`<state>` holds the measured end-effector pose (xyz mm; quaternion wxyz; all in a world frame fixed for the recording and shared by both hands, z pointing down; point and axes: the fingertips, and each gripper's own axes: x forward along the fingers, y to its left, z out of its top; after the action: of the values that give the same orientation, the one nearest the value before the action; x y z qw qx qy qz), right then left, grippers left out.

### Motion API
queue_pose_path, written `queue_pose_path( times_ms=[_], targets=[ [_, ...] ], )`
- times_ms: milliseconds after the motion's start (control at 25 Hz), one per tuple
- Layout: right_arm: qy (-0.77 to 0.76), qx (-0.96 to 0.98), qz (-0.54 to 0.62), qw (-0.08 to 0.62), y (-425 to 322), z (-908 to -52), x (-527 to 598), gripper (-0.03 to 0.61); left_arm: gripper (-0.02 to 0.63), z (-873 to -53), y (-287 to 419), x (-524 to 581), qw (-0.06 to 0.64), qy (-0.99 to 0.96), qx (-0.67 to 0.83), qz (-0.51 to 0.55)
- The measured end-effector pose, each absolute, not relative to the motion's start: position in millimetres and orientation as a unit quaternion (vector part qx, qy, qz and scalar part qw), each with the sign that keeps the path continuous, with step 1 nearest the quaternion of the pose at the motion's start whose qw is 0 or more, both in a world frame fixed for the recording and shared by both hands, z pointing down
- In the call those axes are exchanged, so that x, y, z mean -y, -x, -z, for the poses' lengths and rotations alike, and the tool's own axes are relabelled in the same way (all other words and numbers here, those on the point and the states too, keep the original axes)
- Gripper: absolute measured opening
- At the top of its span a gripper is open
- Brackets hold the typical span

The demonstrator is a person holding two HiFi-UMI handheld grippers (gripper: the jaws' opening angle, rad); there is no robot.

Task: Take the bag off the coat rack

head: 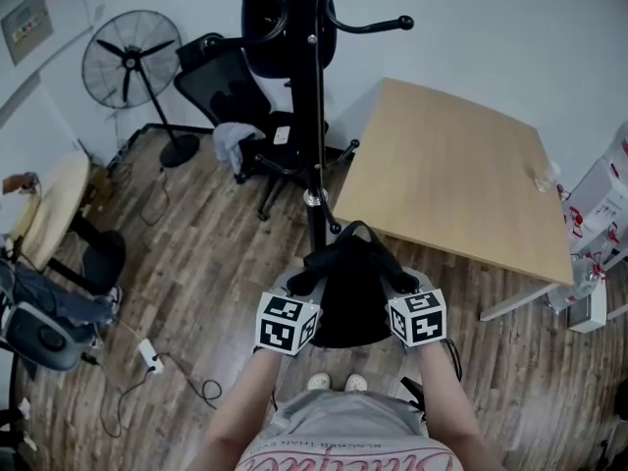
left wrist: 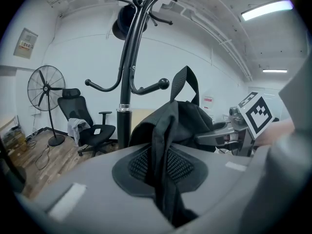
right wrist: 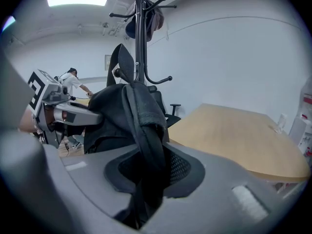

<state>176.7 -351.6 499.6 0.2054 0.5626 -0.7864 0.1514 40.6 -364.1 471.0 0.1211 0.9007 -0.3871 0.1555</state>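
While you hold one gripper in each hand, both are clamped on the same thing. Your left gripper (left wrist: 163, 179) pinches a fold of the one black bag (head: 350, 297), and your right gripper (right wrist: 146, 179) pinches another fold. The bag hangs between the two, low in front of you and just short of the single coat rack (head: 316, 116). Its strap loop (left wrist: 179, 84) stands up beside a lower hook (left wrist: 151, 87). One dark item (head: 267, 27) hangs high on the rack. One wooden table (head: 461, 165) is near on the right. Behind the pole are one office chair (head: 231, 96) and one standing fan (head: 128, 59).
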Motion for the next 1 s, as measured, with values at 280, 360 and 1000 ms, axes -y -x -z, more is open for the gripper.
queue_pose_path(
  times_ms=[280, 360, 1000],
  targets=[
    [-0.607, 0.757, -0.149, 0.192, -212, -490, 339, 0.081, 0.066, -462, -78, 367, 0.102, -0.920, 0.346, -0.150],
    [-0.620, 0.748, -0.144, 0.185, -223, -483, 335, 0.080, 0.066, -456, -90, 368, 0.094, -0.926, 0.335, -0.145],
    [-0.712, 0.688, -0.071, 0.123, -294, -402, 305, 0.080, 0.066, -377, -169, 364, 0.009, -0.957, 0.279, -0.083]
  ],
)
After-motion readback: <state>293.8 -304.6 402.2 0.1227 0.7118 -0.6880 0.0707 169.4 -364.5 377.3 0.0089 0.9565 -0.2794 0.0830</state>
